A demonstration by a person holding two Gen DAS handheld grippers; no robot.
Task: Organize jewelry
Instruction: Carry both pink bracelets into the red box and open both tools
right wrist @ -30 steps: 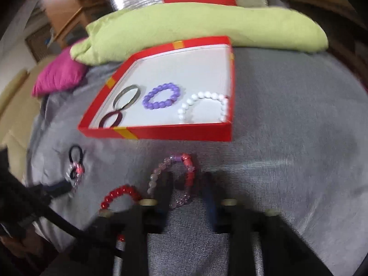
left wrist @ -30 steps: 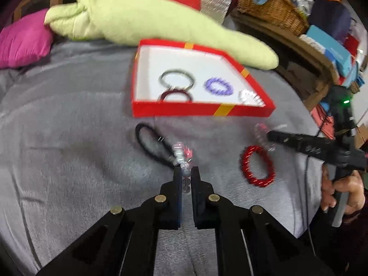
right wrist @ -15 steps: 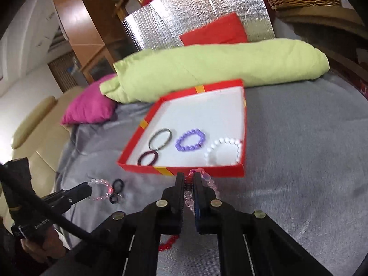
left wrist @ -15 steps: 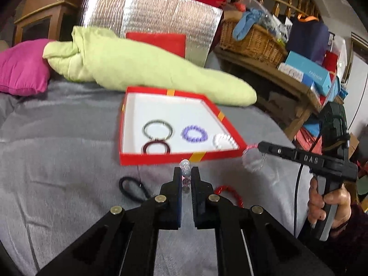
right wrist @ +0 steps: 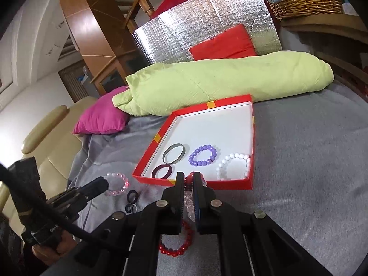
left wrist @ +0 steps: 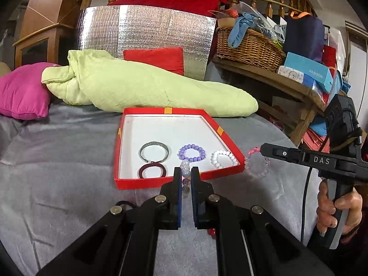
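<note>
Both grippers are held above the grey bedcover [left wrist: 57, 184], pointing forward and slanting down toward the near edge of the red box [left wrist: 161, 182]. The left gripper [left wrist: 185, 172] has its jaws pressed onto a clear and pink bead bracelet [left wrist: 185, 172]; in the right wrist view that bracelet [right wrist: 115, 184] hangs as a loop off the tip of the left gripper [right wrist: 104, 182], clear of the bedcover, just off the box's near left corner. The right gripper [right wrist: 189, 179] pinches a second bracelet of pale clear beads with a pink-red stretch [right wrist: 189, 203]; in the left wrist view it [left wrist: 256, 163] dangles from the right gripper [left wrist: 262, 148] just beside the box's near right corner, and a hand [left wrist: 335, 214] wraps the grip below. The box is shallow, white inside, with yellow marks on its red rim, and lies on the middle of the bedcover. Along its near edge, from left to right, lie a dark maroon ring [left wrist: 151, 171] and, just behind it, a silver bangle [left wrist: 154, 151], then a purple bead bracelet [left wrist: 192, 153], then a white bead bracelet [left wrist: 224, 158] in the near right corner. On the bedcover in front of the box lie a small black hair tie [right wrist: 132, 197] to the left and a red bead bracelet [right wrist: 177, 243] partly under the right gripper. A rolled green quilt [left wrist: 142, 87] lies along the bedcover's far edge.
</note>
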